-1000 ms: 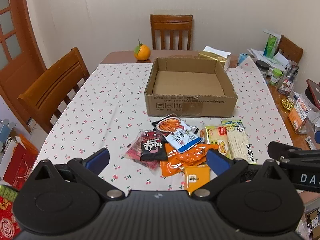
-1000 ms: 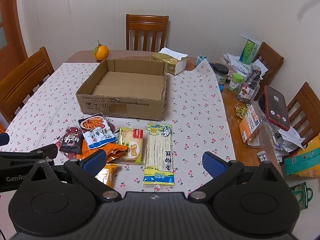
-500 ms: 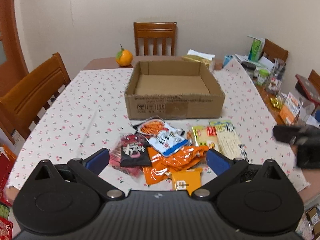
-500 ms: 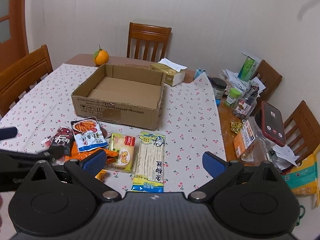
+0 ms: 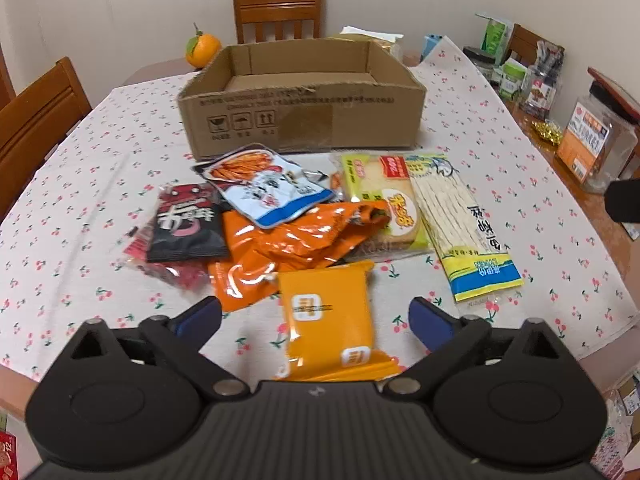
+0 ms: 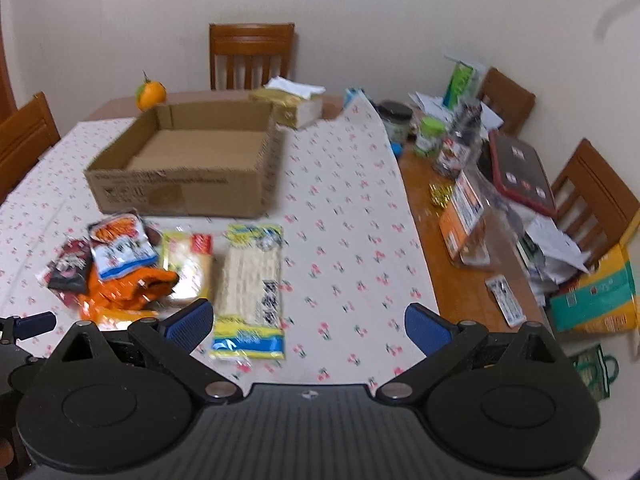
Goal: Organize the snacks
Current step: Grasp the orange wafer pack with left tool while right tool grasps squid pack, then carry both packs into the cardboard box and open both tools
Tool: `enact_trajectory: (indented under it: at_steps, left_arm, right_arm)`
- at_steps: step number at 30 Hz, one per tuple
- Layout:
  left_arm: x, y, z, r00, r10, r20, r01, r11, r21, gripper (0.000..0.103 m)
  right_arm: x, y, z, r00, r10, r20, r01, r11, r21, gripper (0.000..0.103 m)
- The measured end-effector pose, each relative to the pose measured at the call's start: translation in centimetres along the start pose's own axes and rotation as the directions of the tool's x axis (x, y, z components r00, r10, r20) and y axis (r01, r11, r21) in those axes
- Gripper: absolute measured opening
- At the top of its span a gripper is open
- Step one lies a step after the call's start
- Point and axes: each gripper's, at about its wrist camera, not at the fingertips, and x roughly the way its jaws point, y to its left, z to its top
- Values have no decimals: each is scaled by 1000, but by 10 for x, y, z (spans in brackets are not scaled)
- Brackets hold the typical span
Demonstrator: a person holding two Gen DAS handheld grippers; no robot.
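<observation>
An open, empty cardboard box [image 5: 304,100] stands mid-table; it also shows in the right wrist view [image 6: 188,164]. In front of it lie several snack packs: a yellow-orange pack [image 5: 328,320], crumpled orange bags [image 5: 288,244], a black pack [image 5: 186,226], a white-blue pack [image 5: 268,188], a yellow cracker pack [image 5: 380,196] and a long noodle-strip pack [image 5: 460,224], also in the right wrist view [image 6: 252,288]. My left gripper [image 5: 316,316] is open, its fingers either side of the yellow-orange pack. My right gripper [image 6: 308,320] is open and empty, over the tablecloth right of the noodle-strip pack.
An orange [image 5: 202,48] and a tissue box [image 6: 294,106] sit behind the cardboard box. Jars, papers, a phone [image 6: 520,172] and clutter crowd the bare wood at the table's right side. Wooden chairs [image 6: 252,56] surround the table.
Both grippers have moved forward and lower toward the snack pile. The left gripper now straddles the yellow-orange pack. Both stayed open.
</observation>
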Motion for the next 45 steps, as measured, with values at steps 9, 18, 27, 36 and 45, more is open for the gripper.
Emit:
enact_trajectory:
  at_steps: [9,18,27,36,45]
  left_arm:
    - [25,-13,-4,997,58,-59,-58,998,0,69]
    - [19,3,-2,997,-22,-72,20,999,-25,46]
    - [-8,30,5,996,-51,-75,53,998,24,46]
    - [-14,53,20,998,-19,-57,19,1000,9,46]
    - [-13,63,34,998,-31,-60,32,999,7,46]
  right_arm:
    - [10,-8,-10,999,1,-36,0,1000,5,103]
    - [32,-2,-13,996,72,-53,-73,997,-19,103]
    - [100,11,-13,981,168,-101,-171,985,-29,103]
    - [143,25,6,972,227,-65,-229,973,-28,94]
    - [164,38,16,977,198,-76,-203,976,-80,78]
